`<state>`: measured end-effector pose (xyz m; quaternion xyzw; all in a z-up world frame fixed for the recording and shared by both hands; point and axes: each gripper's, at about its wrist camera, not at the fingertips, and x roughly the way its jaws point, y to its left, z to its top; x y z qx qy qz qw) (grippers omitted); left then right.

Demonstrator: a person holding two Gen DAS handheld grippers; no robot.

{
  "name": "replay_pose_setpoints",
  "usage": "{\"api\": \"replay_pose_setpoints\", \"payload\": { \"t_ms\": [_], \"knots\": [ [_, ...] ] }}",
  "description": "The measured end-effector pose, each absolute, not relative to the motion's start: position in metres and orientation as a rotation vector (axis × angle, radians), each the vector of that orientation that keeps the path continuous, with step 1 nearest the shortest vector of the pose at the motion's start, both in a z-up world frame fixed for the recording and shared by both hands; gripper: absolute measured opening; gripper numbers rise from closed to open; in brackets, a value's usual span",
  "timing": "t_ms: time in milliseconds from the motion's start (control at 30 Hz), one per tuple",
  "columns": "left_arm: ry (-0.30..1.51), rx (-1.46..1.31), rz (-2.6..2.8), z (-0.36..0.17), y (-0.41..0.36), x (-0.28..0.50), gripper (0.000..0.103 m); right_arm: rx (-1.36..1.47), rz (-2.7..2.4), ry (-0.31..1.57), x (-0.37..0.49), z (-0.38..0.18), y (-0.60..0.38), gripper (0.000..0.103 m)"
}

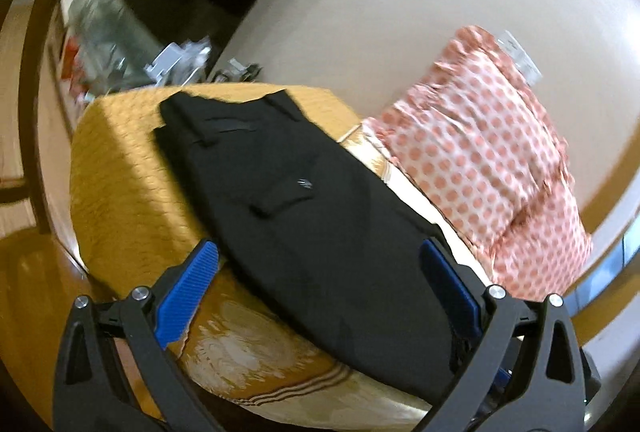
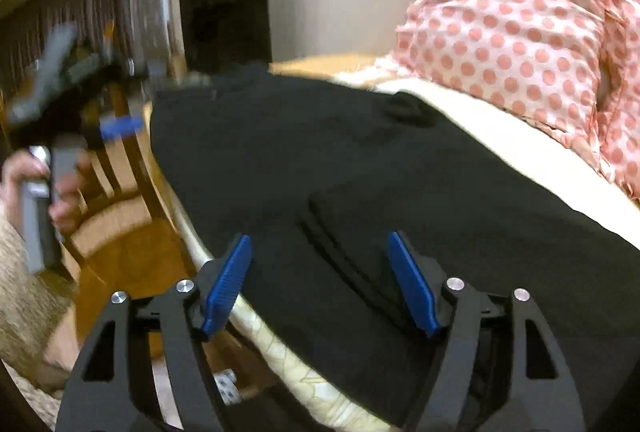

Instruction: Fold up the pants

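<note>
The black pants (image 1: pixel 304 191) lie flat on the bed (image 1: pixel 120 167), beside a dotted pillow (image 1: pixel 480 135). Both the left tool (image 1: pixel 320 296) and the right tool (image 2: pixel 320 284) are apart, holding nothing. The cloth looks soft and light, so I would take it at a hem or waist corner.

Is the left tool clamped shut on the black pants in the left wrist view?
No: the left tool is open, its blue fingers spread wide on either side of the black pants lying on the bed.
</note>
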<state>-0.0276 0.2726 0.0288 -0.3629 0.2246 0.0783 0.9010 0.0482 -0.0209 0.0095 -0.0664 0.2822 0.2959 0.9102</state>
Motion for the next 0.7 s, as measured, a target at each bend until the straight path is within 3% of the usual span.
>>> {"api": "replay_pose_setpoints", "payload": {
  "t_ms": [133,700],
  "knots": [
    [0.484,-0.823,0.172,0.021,0.289,-0.021,0.1,-0.063,0.481,0.712,0.08,-0.003,-0.046,0.072],
    [0.546,-0.84,0.206,0.024,0.297,0.003,0.098,0.056,0.55,0.706,0.074,-0.001,-0.06,0.076]
  ]
}}
